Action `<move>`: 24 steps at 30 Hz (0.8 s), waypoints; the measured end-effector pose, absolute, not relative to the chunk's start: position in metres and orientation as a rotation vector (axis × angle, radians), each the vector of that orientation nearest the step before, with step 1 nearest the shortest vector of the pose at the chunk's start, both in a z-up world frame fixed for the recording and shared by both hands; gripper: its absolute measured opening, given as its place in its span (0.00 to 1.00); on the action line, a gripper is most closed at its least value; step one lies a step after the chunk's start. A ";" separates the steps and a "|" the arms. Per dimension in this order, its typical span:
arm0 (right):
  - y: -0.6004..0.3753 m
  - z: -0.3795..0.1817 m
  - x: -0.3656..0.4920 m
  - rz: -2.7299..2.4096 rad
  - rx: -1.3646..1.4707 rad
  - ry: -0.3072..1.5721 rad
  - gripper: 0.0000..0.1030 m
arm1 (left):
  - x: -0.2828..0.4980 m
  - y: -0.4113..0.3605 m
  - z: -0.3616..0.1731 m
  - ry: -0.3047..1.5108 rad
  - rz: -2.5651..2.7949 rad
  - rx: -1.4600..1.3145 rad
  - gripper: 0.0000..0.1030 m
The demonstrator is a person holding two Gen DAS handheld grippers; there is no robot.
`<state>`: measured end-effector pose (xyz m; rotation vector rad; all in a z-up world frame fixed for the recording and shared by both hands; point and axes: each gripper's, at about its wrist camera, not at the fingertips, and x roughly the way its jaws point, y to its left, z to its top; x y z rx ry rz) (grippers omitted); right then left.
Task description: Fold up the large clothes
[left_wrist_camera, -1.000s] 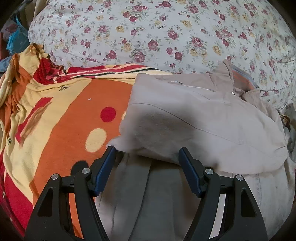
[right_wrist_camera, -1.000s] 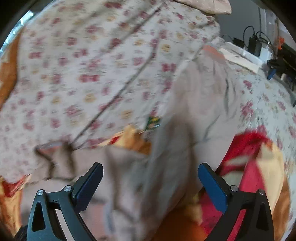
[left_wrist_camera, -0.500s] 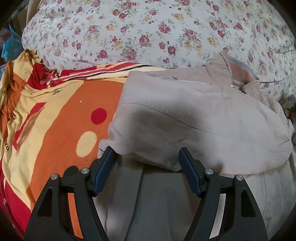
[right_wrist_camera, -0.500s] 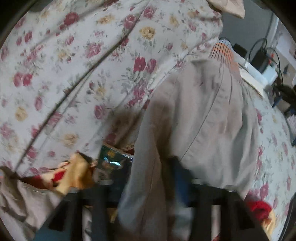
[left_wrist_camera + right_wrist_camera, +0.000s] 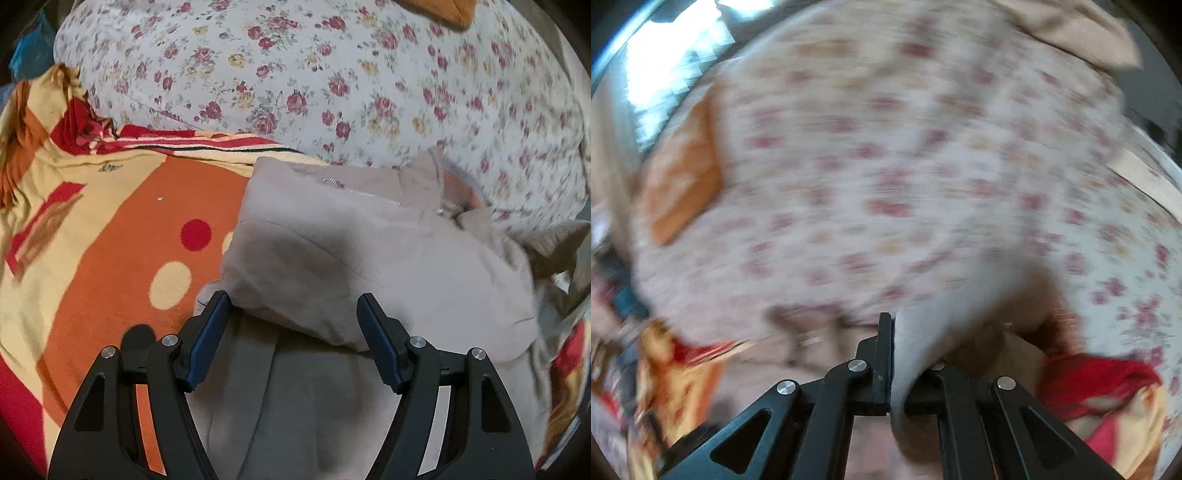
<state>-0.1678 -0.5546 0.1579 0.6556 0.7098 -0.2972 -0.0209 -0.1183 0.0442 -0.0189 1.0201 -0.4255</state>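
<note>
right tongs [image 5: 897, 354]: went from wide apart to clamped on beige jacket [image 5: 923, 332] | raised

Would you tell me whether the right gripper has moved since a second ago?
Yes. The right gripper, jaws just closed on the beige jacket, has lifted it up against the floral quilt.

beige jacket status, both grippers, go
Right gripper shut on a fold of the beige jacket. Left gripper open, jaws straddling the jacket's folded edge. Nothing in the way.
</note>
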 end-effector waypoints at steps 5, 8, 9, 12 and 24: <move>-0.426 0.164 -0.152 0.034 0.514 0.748 0.03 | -0.017 -0.109 0.045 1.060 -0.497 -0.136 0.70; -0.352 0.118 -0.149 0.177 0.434 0.877 0.08 | -0.015 -0.106 0.043 1.090 -0.536 -0.192 0.75; -0.338 0.102 -0.149 0.199 0.427 0.931 0.16 | -0.015 -0.105 0.043 1.098 -0.554 -0.220 0.78; -0.314 0.056 -0.160 0.228 0.420 1.068 0.51 | -0.016 -0.105 0.042 1.116 -0.584 -0.244 0.78; -0.349 0.070 -0.129 0.041 0.492 0.955 0.88 | -0.010 -0.099 0.044 1.113 -0.554 -0.255 0.78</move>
